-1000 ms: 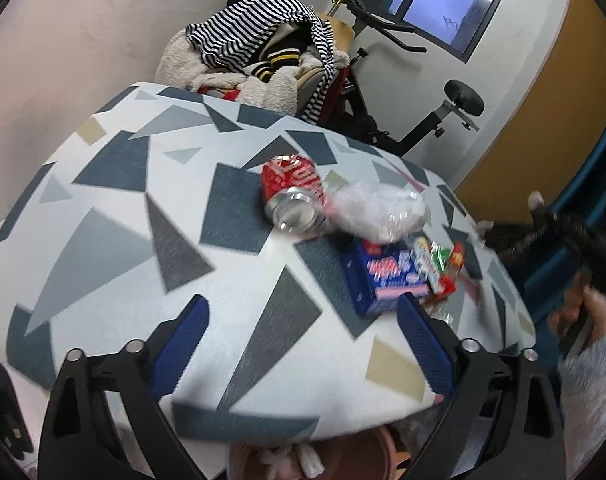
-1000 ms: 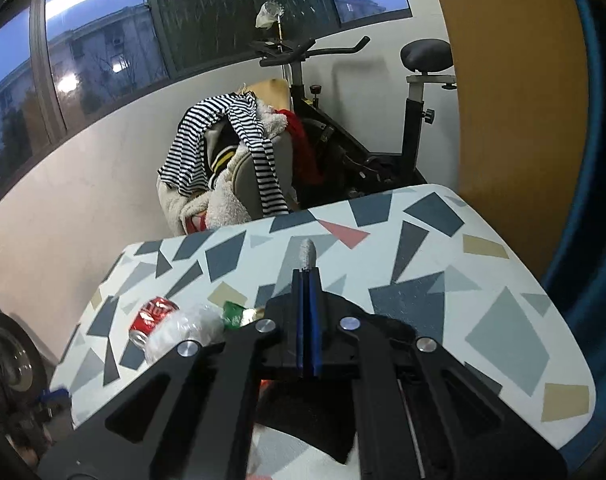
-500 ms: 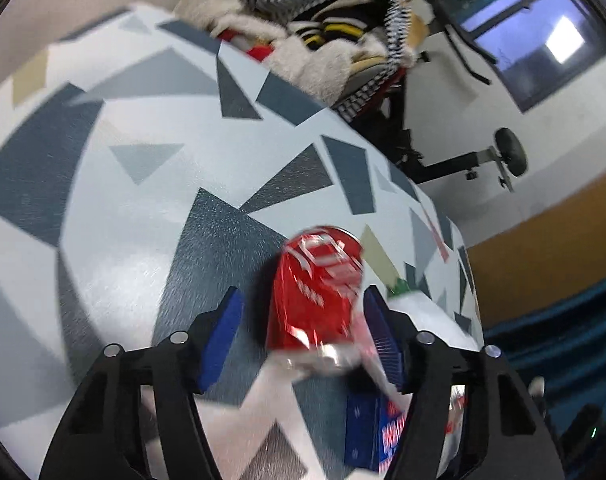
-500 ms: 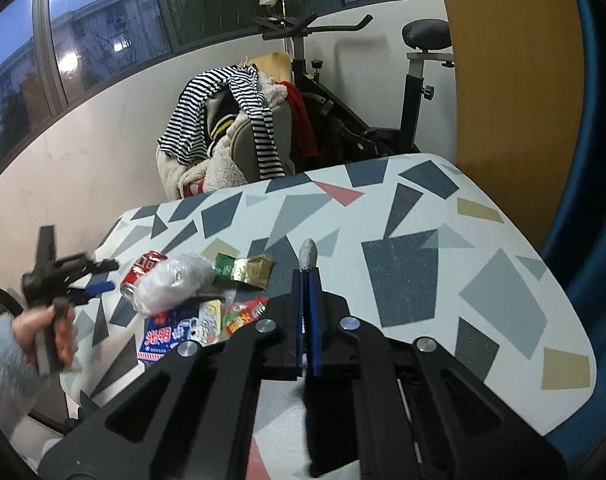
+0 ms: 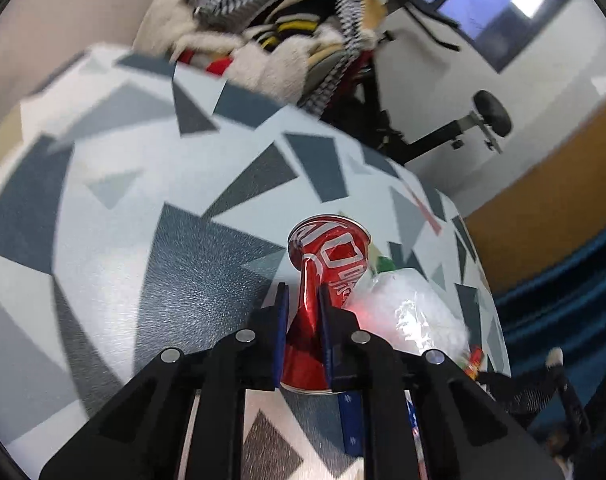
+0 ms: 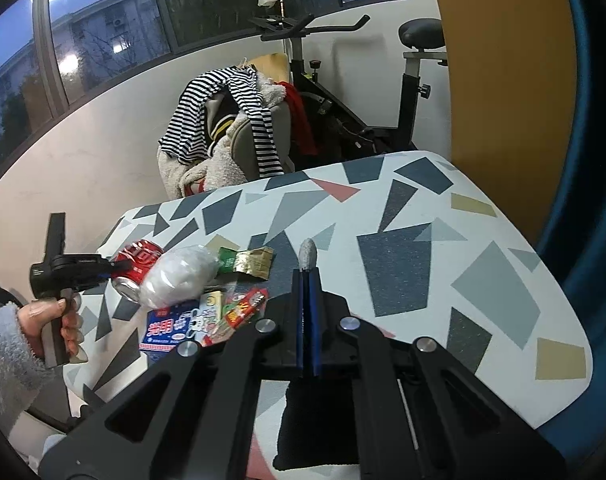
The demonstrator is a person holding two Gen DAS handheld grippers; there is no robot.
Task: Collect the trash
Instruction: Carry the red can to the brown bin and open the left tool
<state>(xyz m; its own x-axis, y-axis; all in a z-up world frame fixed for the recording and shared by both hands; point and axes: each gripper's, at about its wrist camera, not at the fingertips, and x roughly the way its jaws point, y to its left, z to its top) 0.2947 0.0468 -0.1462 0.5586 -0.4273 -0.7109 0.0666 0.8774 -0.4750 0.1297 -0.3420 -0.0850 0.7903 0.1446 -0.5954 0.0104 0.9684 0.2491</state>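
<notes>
Two grippers are working over the patterned tabletop [image 6: 419, 264], and we are seeing the litter heaped toward its nine o'clock edge in the right wrist view. Our left gripper [image 5: 303, 294] is clenching a red soda can [image 5: 331, 256]; its blue pads have just been closing and are now pinching the can's middle so hard that the metal is creasing between them, with the can's far rim flaring out beyond the fingertips at twelve o'clock. From the right wrist view we are watching the same left gripper [image 6: 117, 268] reaching in from nine o'clock, a hand [image 6: 59, 320] in a fuzzy grey sleeve [image 6: 3, 356] gripping its handle.

Lying against the can at its three o'clock side is a crumpled clear plastic bag [image 6: 179, 276]. Just past the bag, toward three o'clock, a green and gold wrapper [image 6: 245, 262] is lying flat. At six o'clock from the bag we are seeing a blue printed packet [image 6: 171, 330] and a red snack wrapper [image 6: 243, 312] overlapping one another.

Our right gripper [image 6: 307, 276] is sitting fully closed with nothing between its fingers, hovering above the tabletop, a small grey stone-like lump [image 6: 307, 254] resting just beyond its tips.
</notes>
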